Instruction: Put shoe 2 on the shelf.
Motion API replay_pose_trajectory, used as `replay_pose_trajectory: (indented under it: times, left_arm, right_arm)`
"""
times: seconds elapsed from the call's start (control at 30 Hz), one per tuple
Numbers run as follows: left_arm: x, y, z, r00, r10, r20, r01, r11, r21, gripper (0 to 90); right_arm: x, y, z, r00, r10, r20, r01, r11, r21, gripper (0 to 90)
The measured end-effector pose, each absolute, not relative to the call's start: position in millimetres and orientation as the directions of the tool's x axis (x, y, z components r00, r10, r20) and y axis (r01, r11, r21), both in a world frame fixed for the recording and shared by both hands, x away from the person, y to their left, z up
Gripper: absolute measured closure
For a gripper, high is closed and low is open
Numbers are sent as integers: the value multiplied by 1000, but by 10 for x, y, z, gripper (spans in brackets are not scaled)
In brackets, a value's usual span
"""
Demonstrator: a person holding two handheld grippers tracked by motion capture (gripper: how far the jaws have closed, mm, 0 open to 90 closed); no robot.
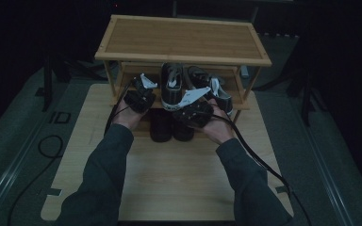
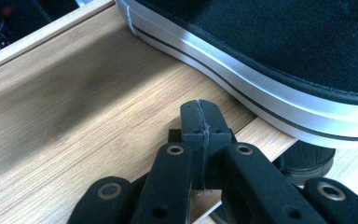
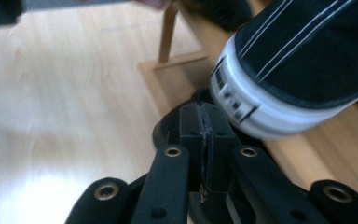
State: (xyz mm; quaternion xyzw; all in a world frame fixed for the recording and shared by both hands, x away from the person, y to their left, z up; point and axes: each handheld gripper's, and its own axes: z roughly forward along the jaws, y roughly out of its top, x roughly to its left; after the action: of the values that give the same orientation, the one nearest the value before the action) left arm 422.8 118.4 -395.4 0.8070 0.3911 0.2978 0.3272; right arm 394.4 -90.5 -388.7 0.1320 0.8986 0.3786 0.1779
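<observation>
A black sneaker with a white sole (image 1: 172,89) lies on the middle shelf of a bamboo shoe rack (image 1: 184,37), and a second sneaker (image 1: 212,87) lies to its right. My left gripper (image 1: 140,92) is at the shelf's left part, just left of the first sneaker. In the left gripper view my left gripper (image 2: 200,109) is shut and empty over the shelf board, beside the sneaker's sole (image 2: 261,88). My right gripper (image 1: 195,106) is in front of the sneakers. In the right gripper view my right gripper (image 3: 200,114) is shut on nothing, just below a sneaker's heel (image 3: 298,60).
Two dark shoes (image 1: 160,125) stand under the shelf on the light wooden table (image 1: 179,174); one of them is behind the right jaws (image 3: 172,126). A rack leg (image 3: 168,32) rises at the shelf's end. Cables trail off both grippers. The surroundings are dark.
</observation>
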Motion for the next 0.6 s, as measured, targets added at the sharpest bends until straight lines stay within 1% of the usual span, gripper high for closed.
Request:
replay_pose_trajectory:
  times: [0.03, 0.13, 0.23, 0.27, 0.6]
  left_arm:
    - [4228, 1185, -3953, 517, 826, 226, 436, -481, 761, 900]
    - [4230, 1198, -3939, 523, 816, 245, 439, -504, 743, 900]
    - [4232, 1183, -3949, 517, 825, 229, 437, -484, 758, 900]
    - [4234, 1185, -3949, 518, 825, 227, 437, -483, 759, 900]
    - [4239, 1196, -3947, 522, 825, 217, 440, -478, 760, 900]
  right_arm:
    - [3933, -930, -3880, -902, 366, -227, 95, 683, 724, 875]
    - [3916, -1074, -3862, -911, 361, -200, 113, 684, 720, 867]
    - [3908, -1151, -3861, -913, 360, -195, 115, 683, 721, 866]
    - [3899, -1266, -3848, -920, 358, -159, 135, 670, 730, 855]
    - [3822, -1742, -3762, -917, 374, -140, 151, 648, 747, 867]
